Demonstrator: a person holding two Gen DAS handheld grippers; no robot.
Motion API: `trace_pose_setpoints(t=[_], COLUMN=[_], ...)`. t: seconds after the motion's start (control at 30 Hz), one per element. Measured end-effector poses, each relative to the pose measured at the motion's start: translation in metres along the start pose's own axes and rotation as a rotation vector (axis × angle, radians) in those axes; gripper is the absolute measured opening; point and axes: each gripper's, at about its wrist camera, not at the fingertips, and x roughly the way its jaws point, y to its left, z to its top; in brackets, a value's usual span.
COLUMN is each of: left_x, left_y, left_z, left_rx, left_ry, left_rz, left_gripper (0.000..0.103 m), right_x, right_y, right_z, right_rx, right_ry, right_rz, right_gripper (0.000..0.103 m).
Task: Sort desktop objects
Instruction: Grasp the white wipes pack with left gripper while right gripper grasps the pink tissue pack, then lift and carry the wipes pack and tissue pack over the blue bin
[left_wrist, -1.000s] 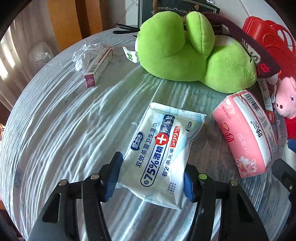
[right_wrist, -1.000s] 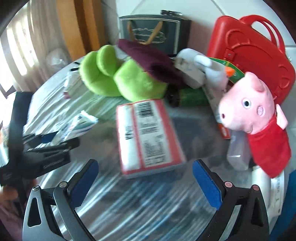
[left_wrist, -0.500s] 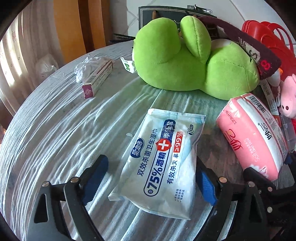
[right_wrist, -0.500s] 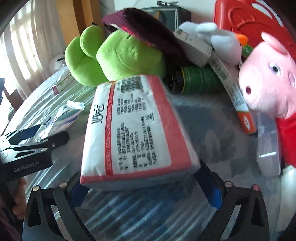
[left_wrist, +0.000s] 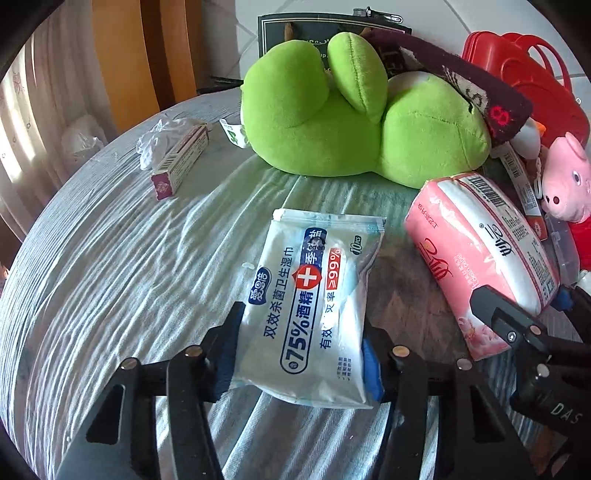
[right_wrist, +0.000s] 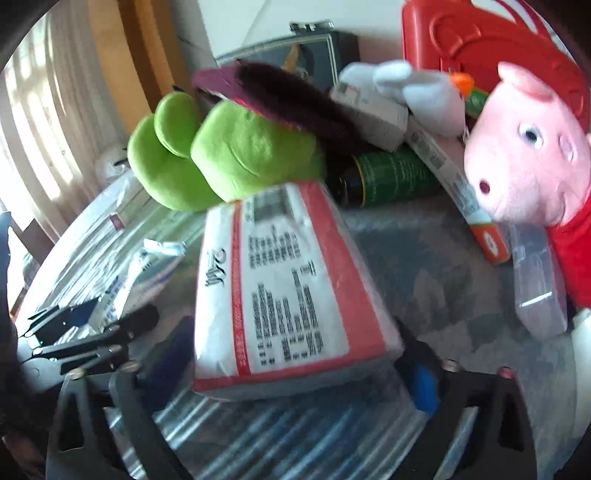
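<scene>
A white and blue wet wipes pack (left_wrist: 310, 306) lies on the striped tablecloth (left_wrist: 110, 280). My left gripper (left_wrist: 301, 365) is shut on the near end of this wipes pack. A pink tissue pack (left_wrist: 484, 258) sits to its right. My right gripper (right_wrist: 295, 369) is shut on the near end of the tissue pack (right_wrist: 280, 291), which tilts up off the table. The right gripper also shows in the left wrist view (left_wrist: 517, 325), and the left gripper shows at the left of the right wrist view (right_wrist: 81, 332).
A green plush (left_wrist: 354, 114) with a dark cloth (left_wrist: 461, 85) lies behind. A pink pig plush (right_wrist: 532, 162), red case (right_wrist: 480, 44), green bottle (right_wrist: 391, 177), long boxes (right_wrist: 454, 184), a clear box (right_wrist: 535, 280), a small carton (left_wrist: 181, 158) and crumpled plastic (left_wrist: 155, 140) surround them.
My left gripper opened, then closed again on the wipes pack. My right gripper moved in around the tissue pack, closed on it and tipped it up.
</scene>
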Motion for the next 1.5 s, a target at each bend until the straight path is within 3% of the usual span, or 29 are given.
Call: trace_pose_setpoints(t=[0.17,0.47,0.63,0.87,1.07,1.3,1.5], left_x=[-0.036,-0.156,-0.219,-0.305,-0.366,-0.430,-0.471], left_y=[0.001,0.007,0.008,0.011,-0.008,-0.069,-0.141], left_z=[-0.005,-0.003,0.003,-0.005,-0.024,-0.052,-0.086], left_rx=[-0.003,-0.022,-0.014,0.049,0.129,0.255,0.353], left_ry=[-0.047,-0.194,-0.265,-0.358,-0.425,-0.492,-0.521], left_rz=[0.024,0.040,-0.004,-0.099,-0.251,-0.427,-0.548], left_gripper=[0.049,0.049,0.049,0.049,0.049,0.049,0.049], right_x=[-0.032,-0.139,-0.222,-0.321,-0.408,-0.493,-0.560], right_y=[0.015,0.061,0.079,0.100,0.113,0.099,0.057], right_z=[-0.002,-0.002,-0.005,-0.014,-0.043,-0.087,-0.125], right_rx=[0.001,-0.013,0.012,0.064,0.118,0.203,0.296], right_ry=[-0.062,-0.242,-0.355,-0.450,-0.533,-0.608,-0.649], right_rz=[-0.038,-0.094,-0.163,-0.291,-0.458,-0.634,-0.760], right_gripper=[0.085,0.085,0.085,0.085,0.085,0.085,0.085])
